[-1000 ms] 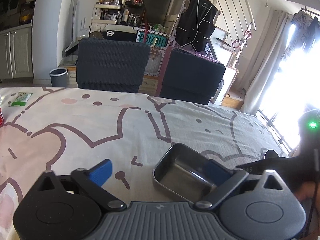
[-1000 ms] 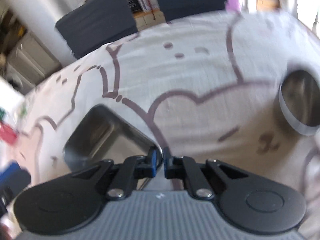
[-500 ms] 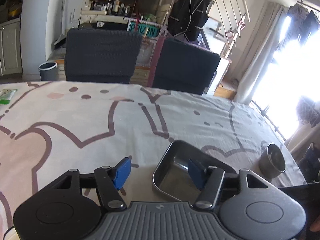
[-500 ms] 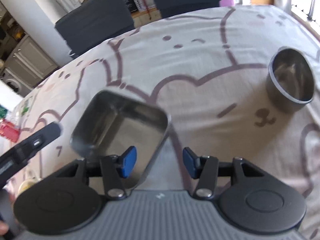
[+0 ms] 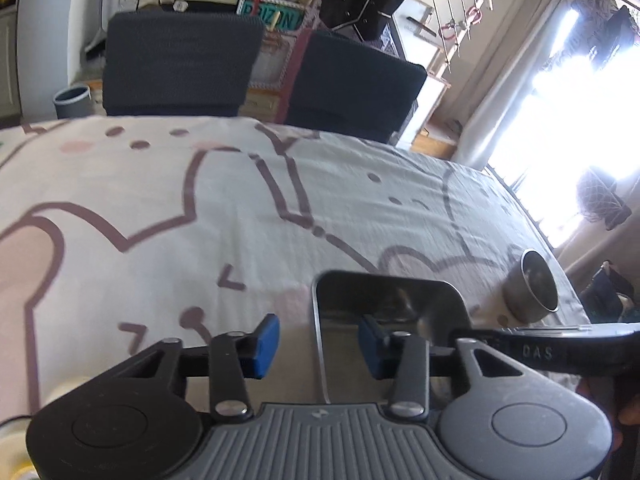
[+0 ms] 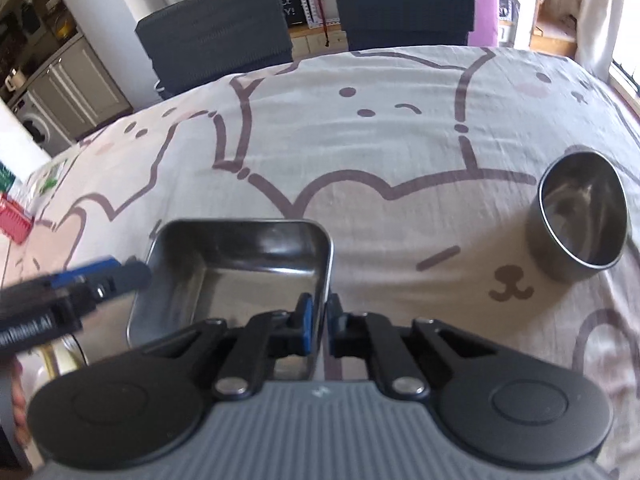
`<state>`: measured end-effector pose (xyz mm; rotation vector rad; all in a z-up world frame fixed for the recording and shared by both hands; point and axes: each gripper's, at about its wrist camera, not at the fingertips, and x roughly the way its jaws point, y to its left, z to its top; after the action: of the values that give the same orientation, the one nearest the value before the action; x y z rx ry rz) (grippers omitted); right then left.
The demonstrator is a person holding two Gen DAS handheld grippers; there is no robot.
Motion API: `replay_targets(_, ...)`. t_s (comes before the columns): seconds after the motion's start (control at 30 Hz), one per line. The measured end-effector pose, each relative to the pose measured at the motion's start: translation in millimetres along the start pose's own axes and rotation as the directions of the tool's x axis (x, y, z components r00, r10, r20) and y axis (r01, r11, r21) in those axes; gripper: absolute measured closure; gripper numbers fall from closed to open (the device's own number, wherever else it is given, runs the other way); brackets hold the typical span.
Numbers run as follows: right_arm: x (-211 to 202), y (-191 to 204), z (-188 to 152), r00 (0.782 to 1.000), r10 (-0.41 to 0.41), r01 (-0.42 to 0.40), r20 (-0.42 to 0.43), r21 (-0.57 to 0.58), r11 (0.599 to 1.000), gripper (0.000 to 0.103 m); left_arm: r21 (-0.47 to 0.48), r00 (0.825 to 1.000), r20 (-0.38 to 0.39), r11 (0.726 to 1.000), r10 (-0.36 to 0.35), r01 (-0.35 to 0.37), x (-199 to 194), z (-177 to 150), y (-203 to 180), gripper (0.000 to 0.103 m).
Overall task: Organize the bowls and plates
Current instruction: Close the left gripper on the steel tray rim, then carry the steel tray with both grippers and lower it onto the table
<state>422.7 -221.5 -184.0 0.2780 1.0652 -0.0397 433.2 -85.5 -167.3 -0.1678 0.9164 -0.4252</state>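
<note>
Since the earlier frames the left tongs [image 5: 316,344] have been closing astride the left wall of the steel tray [image 6: 240,264], pads not yet pressing; right tongs [image 6: 318,320] are clenched on its right wall, tray between them on the surface [image 6: 380,140]

- A table draped in a cream cloth [image 6: 400,152] printed with brown-outlined cartoon bears carries everything.
- A rectangular stainless-steel tray [image 6: 248,256] with rounded corners is at the near side.
- A round stainless-steel bowl [image 6: 580,232] stands well apart, to its right.
- A red ribbed object [image 6: 14,224] lies at the far left edge.
</note>
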Motion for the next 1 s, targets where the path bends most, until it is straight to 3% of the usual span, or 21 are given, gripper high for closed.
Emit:
replay_targets(0.13, -2.1, -2.4, 3.3, 0.999, 0.003, -0.003, 0.032, 0.02, 1.0, 0.091, 0.0, 0.999, -0.039, 1.0, 0.021, -0.021, 8.6, -3.3, -6.0, 0.066)
replay_targets(0.27, -1.4, -3.7, 5.0, 0.999, -0.002, 0.001, 0.048, 0.018, 1.0, 0.09, -0.009, 0.997, -0.063, 0.999, 0.041, -0.042, 17.3, -4.2, -4.1, 0.087)
replay_targets(0.5, 2.4, -6.3, -0.6, 0.999, 0.013, -0.013, 0.03, 0.015, 1.0, 0.091, -0.008, 0.995, -0.088, 0.999, 0.045, -0.046, 28.1, -2.2, -2.9, 0.097)
replay_targets(0.7, -6.6, -5.4, -0.7, 0.997, 0.032, -0.032, 0.075, 0.0, 0.999, 0.097, 0.012, 0.997, -0.055, 0.998, 0.054, -0.054, 13.7, 3.1, -12.9, 0.098)
replay_targets(1.0, -65.5, -11.1, -7.7, 0.982, 0.074, -0.074, 0.171, -0.007, 0.997, 0.097, 0.04, 0.999, 0.036, 0.999, 0.024, -0.026, -41.8, 3.4, -45.8, 0.097)
